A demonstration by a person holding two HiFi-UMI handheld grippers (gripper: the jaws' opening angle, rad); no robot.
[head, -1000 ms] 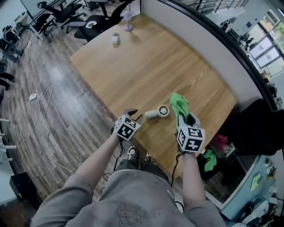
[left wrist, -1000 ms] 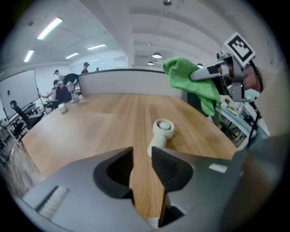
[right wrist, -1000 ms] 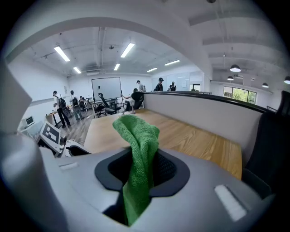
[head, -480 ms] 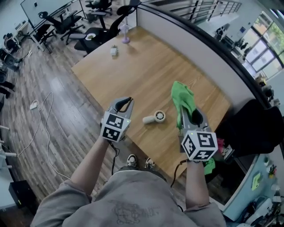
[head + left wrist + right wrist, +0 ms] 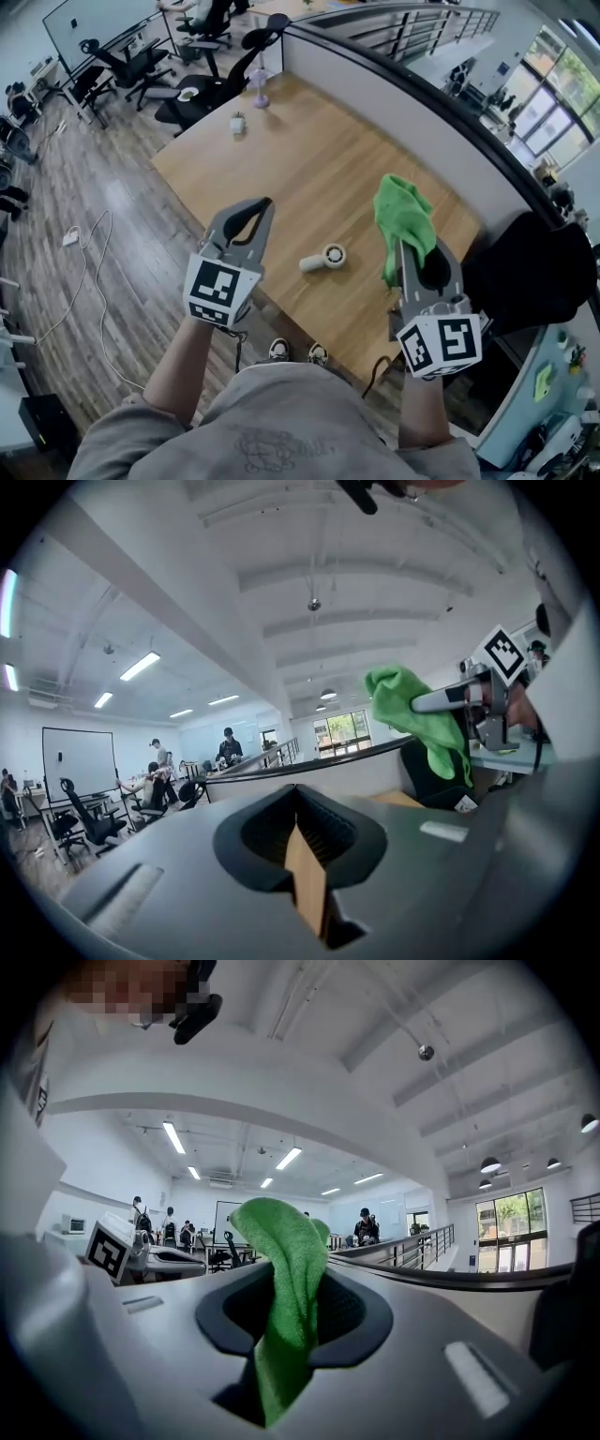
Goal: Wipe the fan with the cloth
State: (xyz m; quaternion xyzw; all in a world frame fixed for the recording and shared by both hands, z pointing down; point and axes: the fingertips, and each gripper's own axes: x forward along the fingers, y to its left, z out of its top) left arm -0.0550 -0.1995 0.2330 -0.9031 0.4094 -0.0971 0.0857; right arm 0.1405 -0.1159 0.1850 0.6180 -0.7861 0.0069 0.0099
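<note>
Green cloth [image 5: 403, 223] sits clamped in the right tool [image 5: 405, 249] right of the fan [image 5: 323, 258] on the bench [image 5: 328, 159], while the left tool [image 5: 266, 203], left of the fan, has just closed empty.

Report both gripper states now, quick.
Left gripper: closed, jaws have just been closing, nothing between them.
Right gripper: closed on the crumpled bright green fabric cloth.
</note>
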